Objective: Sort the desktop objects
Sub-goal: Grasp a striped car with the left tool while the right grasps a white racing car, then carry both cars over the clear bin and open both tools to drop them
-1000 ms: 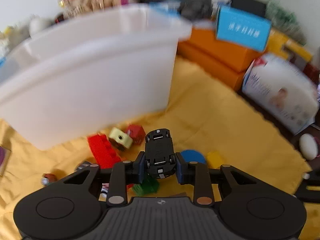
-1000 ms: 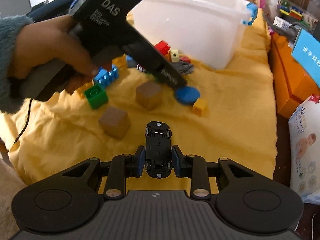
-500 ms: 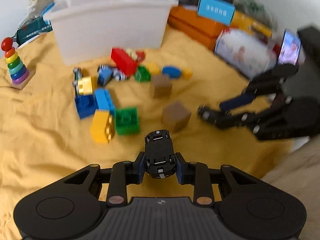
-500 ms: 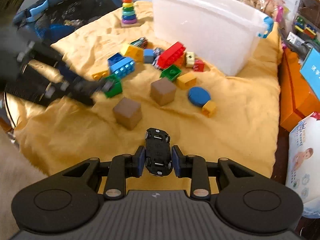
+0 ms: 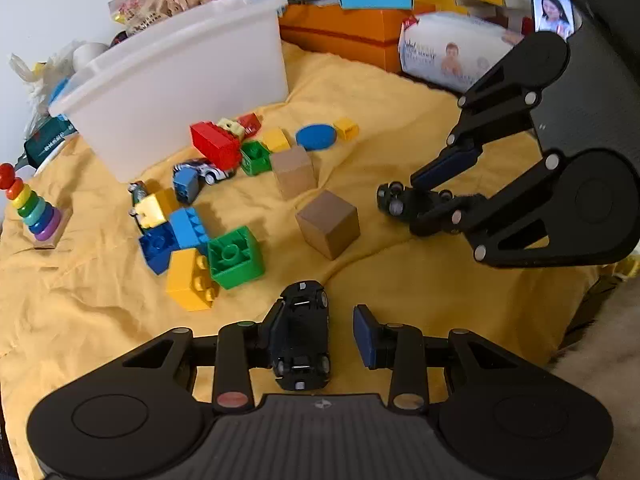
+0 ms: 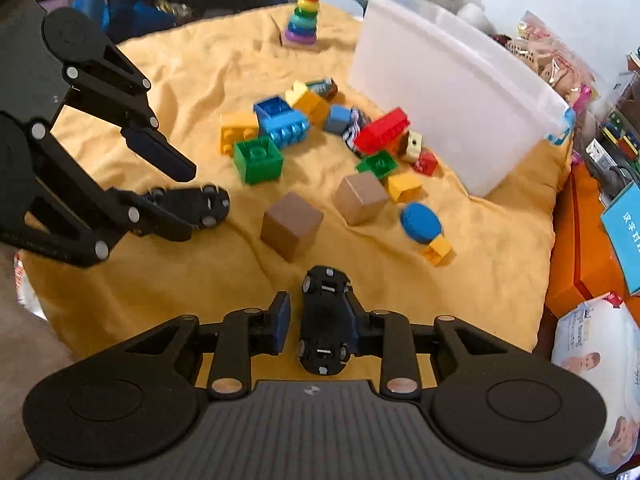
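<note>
My left gripper point(image 5: 318, 316) hangs low over the near edge of the yellow cloth point(image 5: 420, 280). Its jaws are opening: a black toy car point(image 5: 302, 332) leans on the left finger, with a clear gap to the right pad point(image 5: 366, 336). My right gripper point(image 6: 318, 304) is shut on a second black toy car point(image 6: 324, 328), underside up, tight against the right finger. Each gripper shows in the other's view, the right gripper point(image 5: 416, 200) at the right and the left gripper point(image 6: 188, 192) at the left. The white bin point(image 5: 180, 92) stands at the back.
Loose bricks lie in front of the bin: a green brick point(image 5: 236, 256), a red brick point(image 5: 214, 144), a blue disc point(image 5: 316, 136), two wooden cubes point(image 5: 328, 224). A rainbow stacker point(image 5: 34, 212) stands far left. An orange box point(image 5: 344, 28) and a wipes pack point(image 5: 448, 52) line the back right.
My left gripper has drawn back from the bin to the cloth's near edge. Its jaws have widened and its car has tipped onto the left finger. The right gripper has rolled, still holding its car.
</note>
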`<state>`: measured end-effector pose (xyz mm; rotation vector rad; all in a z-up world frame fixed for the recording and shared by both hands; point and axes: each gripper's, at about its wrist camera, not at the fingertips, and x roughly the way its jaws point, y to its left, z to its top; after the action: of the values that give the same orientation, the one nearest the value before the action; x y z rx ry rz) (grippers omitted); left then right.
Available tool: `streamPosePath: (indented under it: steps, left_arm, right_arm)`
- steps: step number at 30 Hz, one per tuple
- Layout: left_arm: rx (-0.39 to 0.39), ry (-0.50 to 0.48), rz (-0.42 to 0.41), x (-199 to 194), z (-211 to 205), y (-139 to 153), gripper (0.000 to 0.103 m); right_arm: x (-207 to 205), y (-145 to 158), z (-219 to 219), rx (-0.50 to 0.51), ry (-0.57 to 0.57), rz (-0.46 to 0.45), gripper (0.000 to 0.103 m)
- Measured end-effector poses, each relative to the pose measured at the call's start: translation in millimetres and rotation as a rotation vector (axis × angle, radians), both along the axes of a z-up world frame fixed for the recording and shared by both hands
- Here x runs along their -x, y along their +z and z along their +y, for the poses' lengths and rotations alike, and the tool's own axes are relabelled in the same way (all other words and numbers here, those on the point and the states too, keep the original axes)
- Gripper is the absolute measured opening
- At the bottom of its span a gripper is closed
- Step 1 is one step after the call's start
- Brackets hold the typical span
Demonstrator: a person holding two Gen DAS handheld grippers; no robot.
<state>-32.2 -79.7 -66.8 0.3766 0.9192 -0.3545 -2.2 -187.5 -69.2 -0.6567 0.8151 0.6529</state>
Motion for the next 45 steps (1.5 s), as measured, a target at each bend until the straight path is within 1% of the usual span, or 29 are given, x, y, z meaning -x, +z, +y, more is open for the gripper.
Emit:
streamPosePath:
  steps: [1,2,3,4,5,7,8,9,10,11,14,15,17,19,20,21,23,25,28,31,34,35,36,37,38,39,41,43,45]
  left_arm:
    - [0.003,0.021,0.001,-1.9,1.7,-2.3,0.039]
    - [0.021,0.045,0.006,-4.9,4.7,-3.1,0.034]
    - [0.049,0.075,0.018,-7.7,9.8,-3.4,0.032]
    - [0.078,0.108,0.027,-10.4,16.5,-3.5,0.024]
    - [0.106,0.136,0.034,-12.3,23.4,-3.6,0.021]
    - [0.214,0.195,0.079,-15.9,38.8,0.0,0.020]
    - [0.289,0.208,0.105,-16.2,44.6,3.0,0.019]
    - [0.365,0.216,0.123,-15.9,49.2,6.1,0.019]
    - [0.426,0.219,0.142,-15.6,51.5,8.9,0.019]
    - [0.448,0.206,0.157,-15.7,50.2,9.4,0.019]
    - [0.444,0.215,0.203,-18.6,47.3,-3.0,0.020]
    - [0.429,0.233,0.207,-18.6,48.7,-6.7,0.023]
    - [0.379,0.243,0.178,-15.0,50.2,-5.9,0.030]
    - [0.345,0.232,0.152,-11.7,51.7,-1.1,0.037]
    - [0.330,0.224,0.142,-10.4,52.6,0.5,0.041]
    - [0.314,0.218,0.137,-10.0,54.8,1.1,0.043]
    - [0.314,0.217,0.138,-10.9,56.0,2.9,0.043]
    - [0.324,0.203,0.134,-9.1,53.8,8.7,0.044]
    - [0.276,0.172,0.103,-8.5,42.4,11.4,0.049]
    - [0.245,0.167,0.127,-11.8,34.0,1.7,0.049]
    - [0.242,0.169,0.169,-12.0,33.5,-10.1,0.048]
    - [0.247,0.169,0.154,-10.1,34.6,-11.6,0.046]
    - [0.250,0.167,0.147,-9.0,35.4,-12.3,0.044]
    - [0.252,0.171,0.141,-9.3,36.9,-11.9,0.033]
    - [0.266,0.180,0.139,-10.3,39.8,-10.4,0.033]
    - [0.290,0.187,0.136,-10.9,43.0,-7.9,0.033]
    - [0.307,0.192,0.110,-11.2,46.0,1.9,0.033]
    - [0.325,0.197,0.068,-13.6,49.6,18.7,0.033]
    - [0.351,0.198,0.019,-19.5,55.3,39.9,0.033]
  right_arm:
    - [-1.2,-2.9,0.0,0.010,-0.009,0.002,0.031]
    - [-1.8,-5.0,-0.4,0.016,-0.016,0.001,0.028]
    - [-1.9,-7.2,-1.2,0.020,-0.023,-0.004,0.028]
    - [-2.0,-8.9,-1.5,0.020,-0.022,-0.009,0.028]
    - [-1.2,-9.8,-1.7,0.021,-0.018,-0.022,0.027]
    - [-1.5,-7.6,-4.0,-0.002,-0.032,-0.019,0.027]
    - [-3.9,-3.9,-6.9,-0.032,-0.051,0.000,0.021]
    - [-6.9,0.4,-9.9,-0.070,-0.070,0.028,0.021]
    - [-11.6,5.7,-14.8,-0.131,-0.084,0.088,0.021]
    - [-17.6,10.4,-21.0,-0.203,-0.106,0.166,0.021]
    - [-32.3,11.2,-35.2,-0.358,-0.182,0.335,0.019]
    - [-36.9,7.5,-38.8,-0.389,-0.208,0.373,0.019]
    - [-41.3,1.6,-42.3,-0.409,-0.252,0.403,0.019]
    - [-41.7,1.8,-45.0,-0.419,-0.275,0.392,0.021]
    - [-41.3,2.8,-46.0,-0.415,-0.279,0.380,0.025]
    - [-40.2,3.3,-47.7,-0.403,-0.284,0.359,0.031]
    - [-39.1,3.9,-48.2,-0.368,-0.285,0.317,0.038]
    - [-38.9,6.0,-47.4,-0.328,-0.282,0.282,0.037]
    - [-33.6,15.6,-41.8,-0.275,-0.250,0.217,0.038]
    - [-28.8,15.8,-32.0,-0.224,-0.199,0.200,0.038]
    - [-28.4,2.2,-23.5,-0.169,-0.183,0.218,0.037]
    - [-28.1,-2.7,-22.6,-0.152,-0.183,0.218,0.037]
    - [-27.2,-6.5,-21.9,-0.138,-0.181,0.214,0.037]
    - [-26.4,-9.7,-22.1,-0.132,-0.177,0.214,0.037]
    - [-25.8,-10.4,-23.7,-0.143,-0.175,0.208,0.036]
    - [-26.1,-10.1,-24.9,-0.150,-0.174,0.211,0.034]
    - [-27.1,-8.3,-23.8,-0.145,-0.170,0.212,0.033]
    - [-26.6,-3.4,-22.1,-0.138,-0.159,0.199,0.033]
    - [-28.6,9.8,-22.7,-0.156,-0.163,0.170,0.033]
